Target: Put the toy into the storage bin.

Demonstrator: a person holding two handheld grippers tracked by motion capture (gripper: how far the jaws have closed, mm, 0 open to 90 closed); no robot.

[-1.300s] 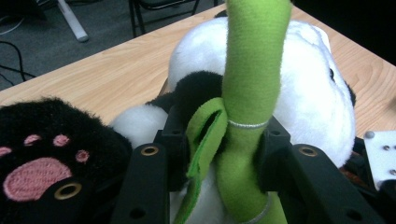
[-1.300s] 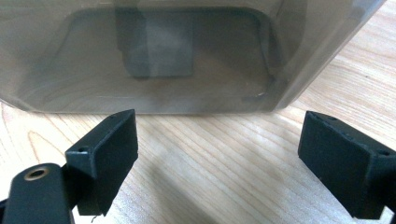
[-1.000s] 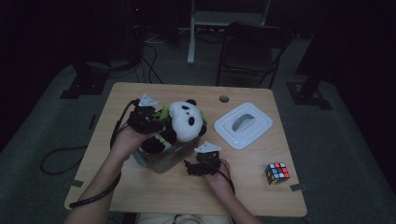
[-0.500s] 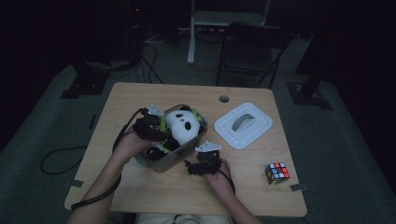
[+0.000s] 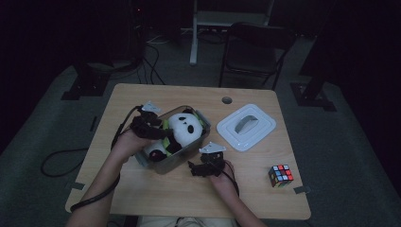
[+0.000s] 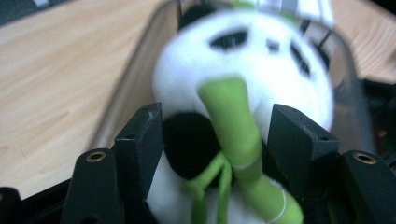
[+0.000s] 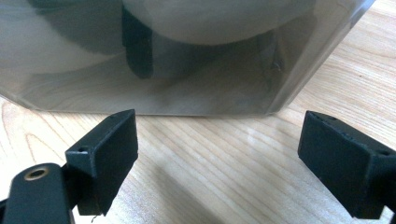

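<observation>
Wooden table (image 5: 142,198) in dark room; left claw (image 5: 153,127) half-open around panda (image 5: 187,127), right claw (image 5: 201,169) wide, empty.

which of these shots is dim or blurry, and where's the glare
High view: dim overall, the room behind nearly black, though the table and Rubik's cube stay readable. Left gripper view: bright, but the panda plush is soft and smeared, while the black fingers are sharper. Right gripper view: sharp fingers, with hazy reflections on the clear container wall.
</observation>
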